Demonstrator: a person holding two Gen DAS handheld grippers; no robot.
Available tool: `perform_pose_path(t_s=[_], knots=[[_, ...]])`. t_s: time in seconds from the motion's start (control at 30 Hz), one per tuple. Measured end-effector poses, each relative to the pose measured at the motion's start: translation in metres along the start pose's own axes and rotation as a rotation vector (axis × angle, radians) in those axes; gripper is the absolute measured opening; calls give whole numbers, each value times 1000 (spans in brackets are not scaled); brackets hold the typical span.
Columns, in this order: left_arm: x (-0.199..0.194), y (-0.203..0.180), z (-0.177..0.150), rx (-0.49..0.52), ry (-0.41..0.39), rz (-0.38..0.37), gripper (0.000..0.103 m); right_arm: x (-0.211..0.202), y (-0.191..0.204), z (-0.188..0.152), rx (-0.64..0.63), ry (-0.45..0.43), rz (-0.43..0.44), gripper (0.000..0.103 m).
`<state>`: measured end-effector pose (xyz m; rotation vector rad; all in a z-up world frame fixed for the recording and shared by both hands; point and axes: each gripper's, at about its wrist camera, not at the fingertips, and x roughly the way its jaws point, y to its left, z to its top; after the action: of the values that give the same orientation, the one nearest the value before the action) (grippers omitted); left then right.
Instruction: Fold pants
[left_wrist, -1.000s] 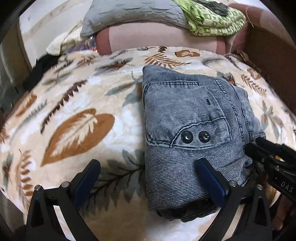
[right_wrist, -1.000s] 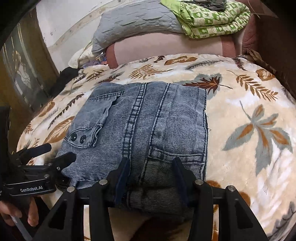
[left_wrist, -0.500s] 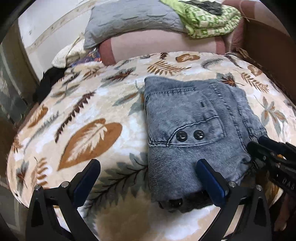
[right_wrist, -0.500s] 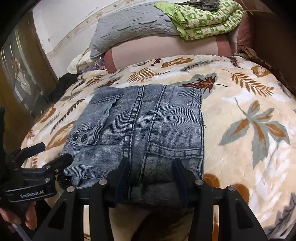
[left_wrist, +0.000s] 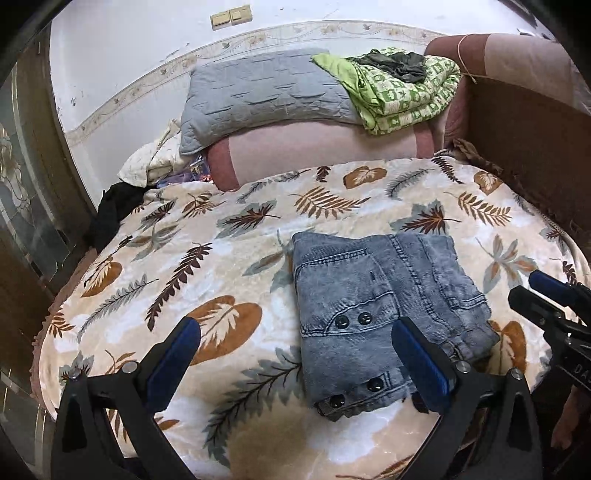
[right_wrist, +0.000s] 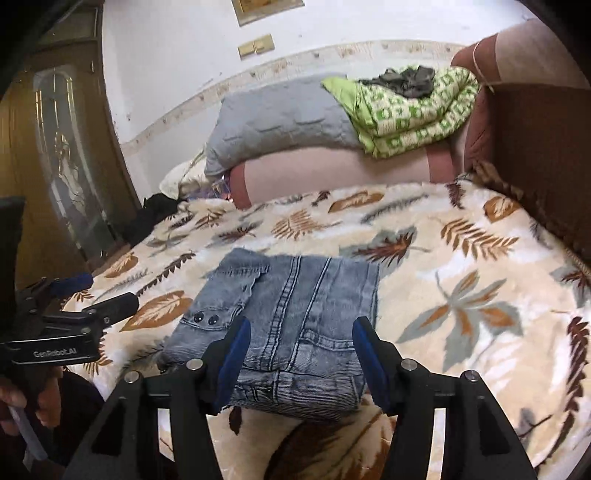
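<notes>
The blue denim pants (left_wrist: 373, 306) lie folded into a compact rectangle on the leaf-print blanket (left_wrist: 207, 258), near its front edge. They also show in the right wrist view (right_wrist: 295, 314). My left gripper (left_wrist: 295, 354) is open and empty, raised above the bed just in front of the pants' left side. My right gripper (right_wrist: 301, 354) is open and empty, raised over the pants' front edge. Neither touches the fabric. The right gripper shows at the right of the left wrist view (left_wrist: 543, 295), the left gripper at the left of the right wrist view (right_wrist: 92, 295).
A grey pillow (left_wrist: 266, 96), a folded green quilt (left_wrist: 402, 96) and a pink bolster (left_wrist: 321, 151) lie at the head of the bed. A brown bed frame (left_wrist: 528, 136) runs along the right. A wooden door (right_wrist: 62, 155) stands left. Dark clothing (left_wrist: 114, 206) lies at the blanket's far left.
Both grippers have pulled back and up from the folded pants. The right gripper's jaws, narrow over the fabric edge before, have opened wider. The pants stay in place.
</notes>
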<state>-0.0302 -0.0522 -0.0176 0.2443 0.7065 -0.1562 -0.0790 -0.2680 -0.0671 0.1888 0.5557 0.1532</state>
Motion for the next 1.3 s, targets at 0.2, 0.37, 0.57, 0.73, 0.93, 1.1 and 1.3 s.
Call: perform_pose_path(t_s=[0.2, 0.37, 0.57, 0.73, 0.93, 1.1, 1.3], knots=[[-16, 3, 3, -36, -16, -5, 103, -21, 8, 5, 1, -30, 8, 61], [-28, 12, 3, -65, -28, 2, 103, -35, 19, 12, -14, -74, 23, 62], [-36, 21, 1, -81, -38, 8, 103, -40, 32, 16, -18, -87, 48, 63], [-38, 26, 1, -93, -42, 12, 103, -36, 42, 13, -29, -75, 62, 63], [-31, 33, -5, -98, -28, 29, 103, -28, 44, 7, -35, -51, 56, 63], [-26, 39, -10, -116, -10, 41, 103, -23, 42, 3, -27, -28, 55, 63], [-27, 43, -11, -121, -17, 48, 103, -24, 46, 4, -39, -36, 64, 63]])
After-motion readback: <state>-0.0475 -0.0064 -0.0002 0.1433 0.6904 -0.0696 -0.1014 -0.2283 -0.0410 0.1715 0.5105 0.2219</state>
